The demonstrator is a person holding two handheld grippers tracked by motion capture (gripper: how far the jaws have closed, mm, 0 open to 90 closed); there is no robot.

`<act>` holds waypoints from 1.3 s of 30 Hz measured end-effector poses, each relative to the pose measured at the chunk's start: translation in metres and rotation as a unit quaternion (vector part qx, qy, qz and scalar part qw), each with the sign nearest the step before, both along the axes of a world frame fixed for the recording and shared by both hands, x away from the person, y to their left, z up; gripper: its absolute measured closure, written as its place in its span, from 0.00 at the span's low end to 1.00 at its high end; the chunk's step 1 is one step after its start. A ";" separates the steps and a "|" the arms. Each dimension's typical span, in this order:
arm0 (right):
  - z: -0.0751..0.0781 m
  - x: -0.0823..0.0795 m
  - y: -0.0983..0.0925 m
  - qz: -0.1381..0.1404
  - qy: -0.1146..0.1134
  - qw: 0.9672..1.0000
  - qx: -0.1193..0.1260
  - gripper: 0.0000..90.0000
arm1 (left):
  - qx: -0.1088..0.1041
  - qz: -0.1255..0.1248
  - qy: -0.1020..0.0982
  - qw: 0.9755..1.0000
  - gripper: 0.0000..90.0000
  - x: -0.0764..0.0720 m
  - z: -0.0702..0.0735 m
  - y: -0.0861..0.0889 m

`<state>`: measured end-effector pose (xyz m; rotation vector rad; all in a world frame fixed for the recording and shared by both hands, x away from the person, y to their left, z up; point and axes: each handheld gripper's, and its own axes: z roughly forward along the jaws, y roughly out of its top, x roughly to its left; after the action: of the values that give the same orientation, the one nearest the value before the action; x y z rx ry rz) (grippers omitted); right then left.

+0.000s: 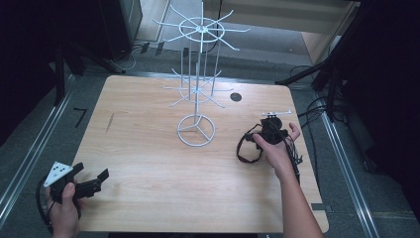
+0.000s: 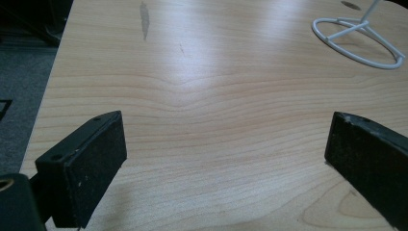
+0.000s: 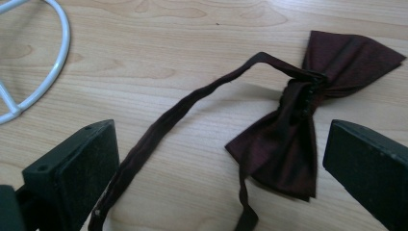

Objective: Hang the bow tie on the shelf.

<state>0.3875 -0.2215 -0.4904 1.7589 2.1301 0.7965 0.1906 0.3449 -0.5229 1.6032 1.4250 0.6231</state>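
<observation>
A dark red bow tie [image 3: 308, 120] lies flat on the wooden table, at the right side of the right gripper view. Its two wings spread out from a tight knot in the middle, one going to the upper right and one to the lower middle of the frame. A thin strap [image 3: 159, 130] of the same dark cloth runs from the knot to the lower left corner. In the high view the bow tie [image 1: 249, 145] looks almost black and sits right of the middle. A white wire rack [image 1: 198, 74] stands upright at the top middle, well apart from it.
</observation>
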 end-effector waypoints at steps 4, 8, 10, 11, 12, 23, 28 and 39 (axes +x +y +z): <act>-0.005 0.008 0.003 -0.024 -0.005 1.000 -0.016 0.00 | 0.001 -0.001 0.000 1.000 0.02 0.000 0.000 0.000; -0.010 0.015 0.005 -0.031 0.006 0.999 -0.012 0.00 | 0.001 -0.001 0.000 1.000 0.02 0.000 0.000 0.000; -0.013 0.017 0.007 -0.031 0.011 0.999 -0.012 0.00 | 0.001 -0.001 0.000 1.000 0.02 0.000 0.000 0.000; -0.015 0.019 0.008 -0.032 0.017 0.999 -0.012 0.00 | 0.002 -0.001 0.001 1.000 0.02 0.000 0.000 0.000; -0.015 0.019 0.008 -0.032 0.017 0.999 -0.012 0.00 | 0.002 -0.001 0.001 1.000 0.02 0.000 0.000 0.000; -0.029 0.023 0.019 -0.043 0.045 0.997 -0.044 0.00 | 0.002 -0.002 0.001 1.000 0.02 0.000 0.000 0.000; -0.035 0.022 0.017 -0.042 0.059 0.996 -0.049 0.00 | 0.003 -0.001 0.001 1.000 0.02 0.000 0.000 -0.001; -0.030 0.019 0.018 -0.048 0.051 0.997 -0.037 0.00 | 0.005 -0.002 0.001 1.000 0.02 0.000 0.000 -0.001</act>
<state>0.4065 -0.2036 -0.5200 1.8841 2.0908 0.6082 0.1909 0.3439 -0.5229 1.6138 1.4218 0.6273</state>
